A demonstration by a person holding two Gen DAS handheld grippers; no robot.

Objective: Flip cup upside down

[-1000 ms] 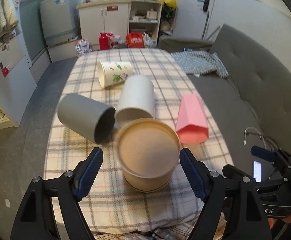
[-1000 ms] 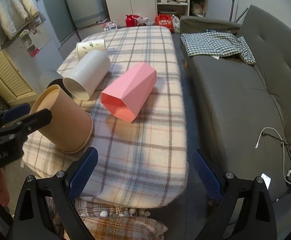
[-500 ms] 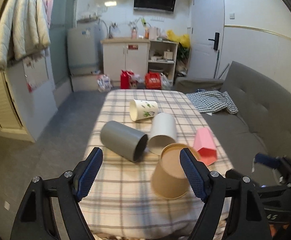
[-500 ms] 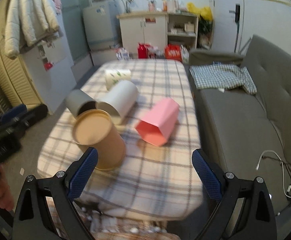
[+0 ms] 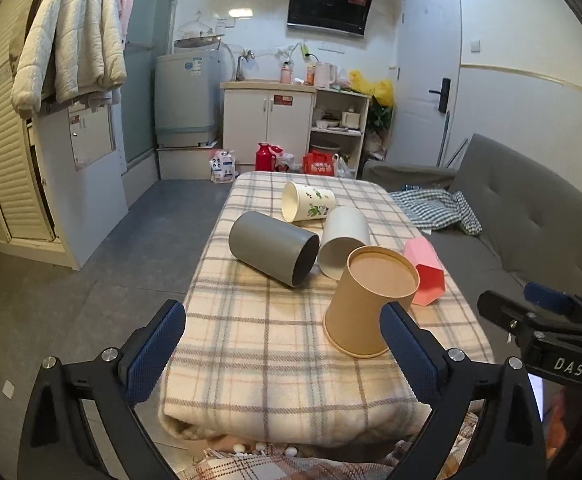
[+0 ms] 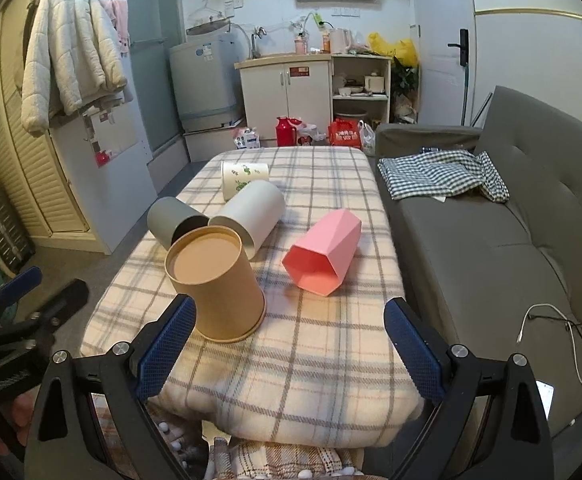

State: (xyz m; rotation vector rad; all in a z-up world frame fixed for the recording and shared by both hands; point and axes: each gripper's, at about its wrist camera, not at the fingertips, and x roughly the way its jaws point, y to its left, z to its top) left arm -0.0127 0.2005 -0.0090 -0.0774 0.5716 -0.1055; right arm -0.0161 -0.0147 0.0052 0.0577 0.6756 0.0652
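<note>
Brown cup (image 5: 371, 304) stands mouth-down on plaid table (image 5: 267, 344); grey cup (image 5: 273, 254), white cup (image 5: 345, 240), pink cup (image 5: 427, 278) lie behind it; left gripper (image 5: 283, 356), right gripper (image 6: 287, 344) both spread, empty; leave brown cup alone, don't nudge it

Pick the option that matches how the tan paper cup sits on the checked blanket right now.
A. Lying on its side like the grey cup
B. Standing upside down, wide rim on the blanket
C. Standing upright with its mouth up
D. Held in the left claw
B: the tan paper cup stands on its wide rim with its closed base on top, free of both open claws, on the checked blanket.
</note>
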